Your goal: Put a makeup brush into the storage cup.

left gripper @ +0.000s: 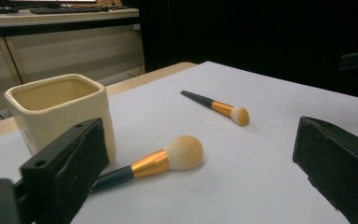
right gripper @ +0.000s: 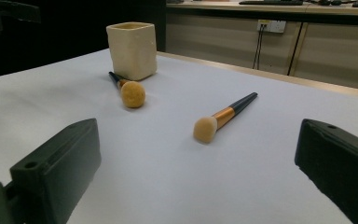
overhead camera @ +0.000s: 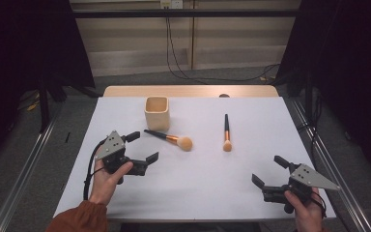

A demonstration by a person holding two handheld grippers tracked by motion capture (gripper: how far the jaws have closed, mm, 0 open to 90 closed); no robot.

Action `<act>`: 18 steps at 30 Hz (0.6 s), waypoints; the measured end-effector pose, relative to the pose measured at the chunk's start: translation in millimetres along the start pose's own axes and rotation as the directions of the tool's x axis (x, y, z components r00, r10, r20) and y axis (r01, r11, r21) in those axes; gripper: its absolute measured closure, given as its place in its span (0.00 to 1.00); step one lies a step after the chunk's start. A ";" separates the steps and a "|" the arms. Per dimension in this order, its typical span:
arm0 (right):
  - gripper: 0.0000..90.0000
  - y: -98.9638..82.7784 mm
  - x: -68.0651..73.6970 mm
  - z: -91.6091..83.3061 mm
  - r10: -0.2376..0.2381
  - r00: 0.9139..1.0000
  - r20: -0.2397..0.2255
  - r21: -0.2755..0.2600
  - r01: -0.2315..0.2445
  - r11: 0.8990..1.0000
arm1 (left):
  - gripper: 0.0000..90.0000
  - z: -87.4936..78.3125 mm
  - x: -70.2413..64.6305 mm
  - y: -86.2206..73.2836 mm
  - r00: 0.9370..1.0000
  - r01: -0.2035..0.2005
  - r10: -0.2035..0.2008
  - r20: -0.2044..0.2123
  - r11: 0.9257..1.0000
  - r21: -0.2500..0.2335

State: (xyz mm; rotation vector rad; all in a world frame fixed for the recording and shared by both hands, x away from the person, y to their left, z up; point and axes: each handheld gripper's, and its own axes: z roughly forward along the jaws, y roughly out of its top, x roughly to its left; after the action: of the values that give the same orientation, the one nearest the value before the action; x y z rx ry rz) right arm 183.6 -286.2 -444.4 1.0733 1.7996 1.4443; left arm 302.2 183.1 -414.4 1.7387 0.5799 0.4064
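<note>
No text, label, brand, number or sign could be read anywhere: the cream cup (overhead camera: 156, 112), the two makeup brushes (overhead camera: 169, 138) (overhead camera: 226, 132) and the white table (overhead camera: 207, 179) all carried plain, unmarked surfaces.

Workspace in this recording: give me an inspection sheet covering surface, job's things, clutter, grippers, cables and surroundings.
Surface: white table top with a wooden strip along the far edge; no spills seen.
Job's things: cream square cup, upright and seemingly empty; round-headed brush lying flat just in front of the cup; slimmer brush lying flat to its right, apart from the cup.
Clutter: nothing seen.
Grippers: left gripper open, holding nothing, near the round-headed brush; right gripper open, holding nothing, at the near right corner.
Cables: black cable trailing from the left gripper; wall cables hanging to the floor.
Surroundings: dark curtains on both sides, grey floor.
</note>
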 end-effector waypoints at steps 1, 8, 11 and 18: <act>0.00 -0.1 0.1 0.1 0.001 1.000 0.001 0.000 -0.001 1.000 | 0.03 2.0 0.6 0.4 1.000 0.002 -0.002 -0.001 1.000 -0.003; 0.00 -0.5 0.3 0.3 0.018 1.000 0.003 -0.019 -0.018 1.000 | 0.03 15.7 4.6 5.2 1.000 0.021 -0.021 0.001 1.000 -0.014; 0.00 -0.6 0.2 0.5 0.030 1.000 0.007 -0.027 -0.029 0.999 | 0.03 23.7 8.7 6.9 1.000 0.021 -0.022 -0.003 1.000 -0.009; 0.00 -1.4 -1.8 1.4 0.042 0.999 0.010 -0.029 -0.041 0.999 | 0.03 38.3 19.1 11.7 1.000 0.019 -0.019 -0.018 1.000 0.001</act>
State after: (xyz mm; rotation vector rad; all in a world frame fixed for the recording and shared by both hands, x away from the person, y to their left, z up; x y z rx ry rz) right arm 185.3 -287.2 -446.2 1.1080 1.7539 1.4817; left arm 341.0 161.6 -412.9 1.7307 0.6092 0.4082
